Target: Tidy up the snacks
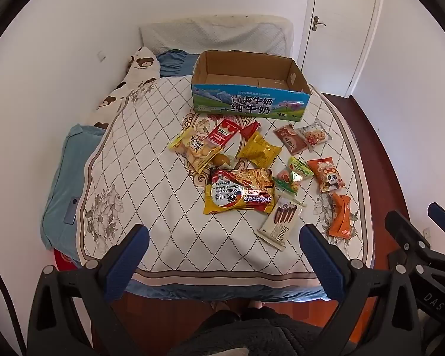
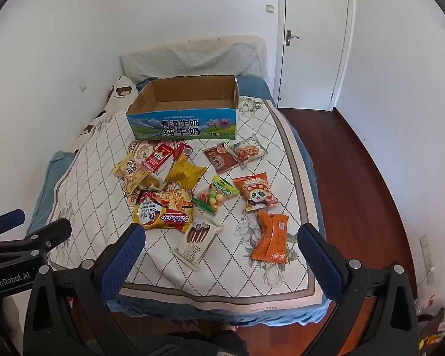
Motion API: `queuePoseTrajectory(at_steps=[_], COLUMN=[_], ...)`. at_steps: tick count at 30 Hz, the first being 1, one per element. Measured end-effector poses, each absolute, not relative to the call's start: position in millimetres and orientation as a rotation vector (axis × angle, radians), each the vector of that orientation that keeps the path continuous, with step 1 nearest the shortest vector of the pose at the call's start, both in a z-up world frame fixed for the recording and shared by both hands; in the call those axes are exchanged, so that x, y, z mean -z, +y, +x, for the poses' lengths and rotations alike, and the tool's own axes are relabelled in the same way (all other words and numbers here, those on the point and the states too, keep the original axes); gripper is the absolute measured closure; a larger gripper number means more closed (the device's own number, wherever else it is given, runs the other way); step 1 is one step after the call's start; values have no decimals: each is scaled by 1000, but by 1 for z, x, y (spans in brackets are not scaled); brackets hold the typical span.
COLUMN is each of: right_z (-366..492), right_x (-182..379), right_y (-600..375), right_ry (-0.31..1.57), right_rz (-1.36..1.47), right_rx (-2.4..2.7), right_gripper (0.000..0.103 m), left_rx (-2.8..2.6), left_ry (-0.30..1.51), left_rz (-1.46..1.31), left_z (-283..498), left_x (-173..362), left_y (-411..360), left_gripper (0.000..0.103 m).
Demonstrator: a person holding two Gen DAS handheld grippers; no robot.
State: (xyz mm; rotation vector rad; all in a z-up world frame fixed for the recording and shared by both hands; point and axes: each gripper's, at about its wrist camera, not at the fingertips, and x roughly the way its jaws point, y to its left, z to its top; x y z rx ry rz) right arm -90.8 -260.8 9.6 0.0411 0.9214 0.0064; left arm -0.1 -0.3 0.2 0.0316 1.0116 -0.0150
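Several snack packets lie loose on the bed's patterned cover (image 1: 151, 178). Among them are a Sedaap noodle pack (image 1: 240, 191) (image 2: 164, 210), a white Franzzi biscuit pack (image 1: 281, 222) (image 2: 197, 241), an orange packet (image 1: 339, 215) (image 2: 271, 237) and a panda packet (image 1: 329, 175) (image 2: 256, 191). An empty open cardboard milk box (image 1: 246, 105) (image 2: 184, 127) stands behind them. My left gripper (image 1: 224, 234) is open and empty above the bed's near edge. My right gripper (image 2: 221, 234) is open and empty, beside it to the right, near the Franzzi pack.
A bear-print pillow (image 1: 133, 77) and a blue cushion (image 1: 65, 178) lie at the left by the wall. A headboard pillow (image 1: 213, 37) is behind the box. A white door (image 2: 311, 38) and dark wood floor (image 2: 356, 172) are on the right.
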Motion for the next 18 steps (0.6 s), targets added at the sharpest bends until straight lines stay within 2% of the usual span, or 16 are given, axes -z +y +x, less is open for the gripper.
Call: queuePoseTrajectory(at_steps=[18], right_z=[-89], right_x=[-6], right_y=[-260], right_ry=[909], right_rz=[45], right_rx=[9], right_gripper=[0], left_rx=[16], left_ry=[1005], left_rz=[20], left_z=[3], left_x=[-6], left_y=[3], left_gripper=[0])
